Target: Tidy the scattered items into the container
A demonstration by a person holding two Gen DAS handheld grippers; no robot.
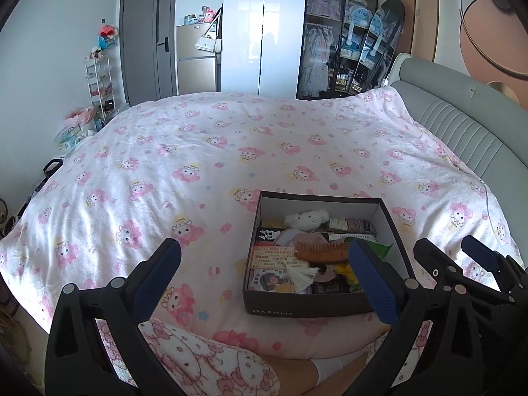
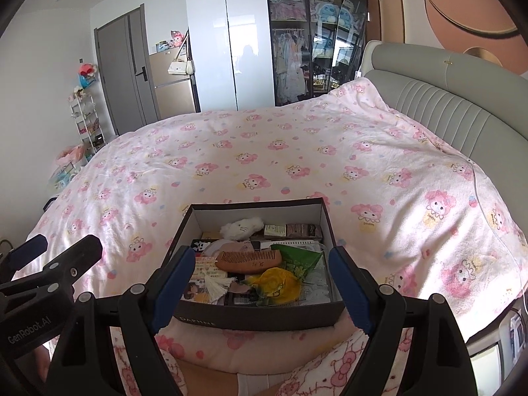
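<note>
Dark cardboard box (image 2: 260, 316) sits on the bed (image 2: 297, 151) w/ pink cartoon-print cover, near its front edge, at 6 o'clock in right wrist view, 5 o'clock in left. Inside: wooden comb (image 2: 249, 260) lying on top of cards & packets, white plush toy (image 2: 242, 226) at the far end, yellow wrapper (image 2: 280, 282) and green packet (image 2: 298, 259) to the right of the comb. Left gripper (image 1: 264, 274) jaws spread wide, empty, hovering just left of box. Right gripper (image 2: 262, 283) jaws spread too, holding nothing, framing the box's near end
</note>
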